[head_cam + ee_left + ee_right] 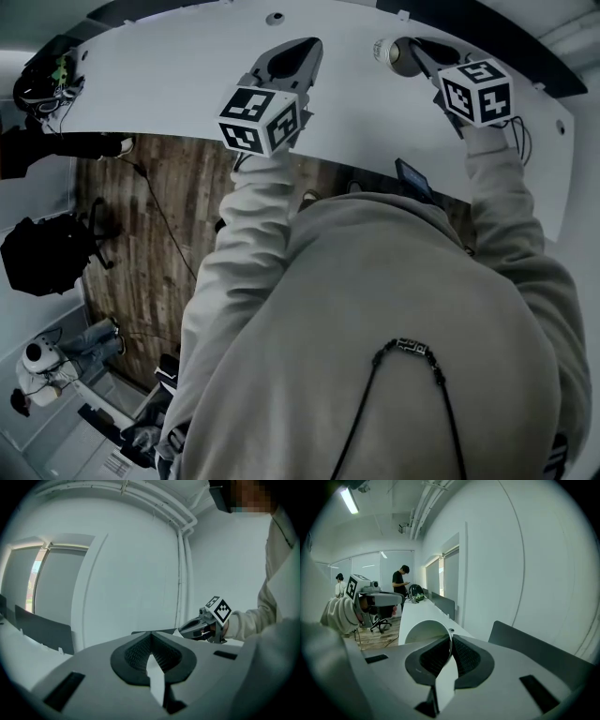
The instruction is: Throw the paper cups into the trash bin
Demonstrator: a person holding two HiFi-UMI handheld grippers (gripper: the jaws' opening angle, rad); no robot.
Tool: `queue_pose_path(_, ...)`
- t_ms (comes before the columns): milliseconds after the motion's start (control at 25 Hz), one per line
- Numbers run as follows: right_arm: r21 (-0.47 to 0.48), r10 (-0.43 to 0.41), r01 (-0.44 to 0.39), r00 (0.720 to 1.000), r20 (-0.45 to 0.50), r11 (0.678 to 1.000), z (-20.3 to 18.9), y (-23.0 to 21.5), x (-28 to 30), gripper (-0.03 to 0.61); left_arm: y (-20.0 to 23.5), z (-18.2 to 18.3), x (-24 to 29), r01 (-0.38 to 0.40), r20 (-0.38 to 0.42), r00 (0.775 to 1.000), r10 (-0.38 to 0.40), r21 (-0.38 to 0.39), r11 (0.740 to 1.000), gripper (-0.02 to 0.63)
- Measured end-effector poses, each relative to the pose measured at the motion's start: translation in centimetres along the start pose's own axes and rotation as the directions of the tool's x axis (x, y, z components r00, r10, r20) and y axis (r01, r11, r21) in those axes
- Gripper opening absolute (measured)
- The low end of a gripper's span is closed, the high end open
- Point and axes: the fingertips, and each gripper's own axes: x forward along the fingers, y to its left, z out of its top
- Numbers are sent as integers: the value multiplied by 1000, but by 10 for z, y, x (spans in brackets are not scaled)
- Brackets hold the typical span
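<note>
Grey hoodie sleeves and chest (375,328) fill the bottom of the head view, with both arms reaching forward over a long white bench (169,84).

Left gripper (302,52), with a black-and-white marker cube (260,120) at its rear, hangs over the bench. Its own view shows the ribbed black fingers (161,656) closed together with nothing between them.

Right gripper (417,54) is further right over the same bench. Its fingers (464,656) are clamped on the rim of a white paper cup (423,631), one finger inside the rim and one outside. The cup's open mouth tilts toward the gripper's camera. In the head view the cup (386,52) lies sideways just beyond the fingertips. Can't tell whether it touches the bench.

Dark wood-plank floor (141,234) sits below the bench edge, with a black bag (47,253) on it at left.

Right gripper view background: a person in dark clothes (400,581) stands at the far end of the bench, with a black office chair (382,613) nearby.
</note>
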Motion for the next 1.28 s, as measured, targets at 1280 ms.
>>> queue_pose_path(1280, -313, 780, -795, 590, -206, 519, 58, 572, 148, 40, 99, -98, -574, -836, -37, 537, 843, -156, 526, 2)
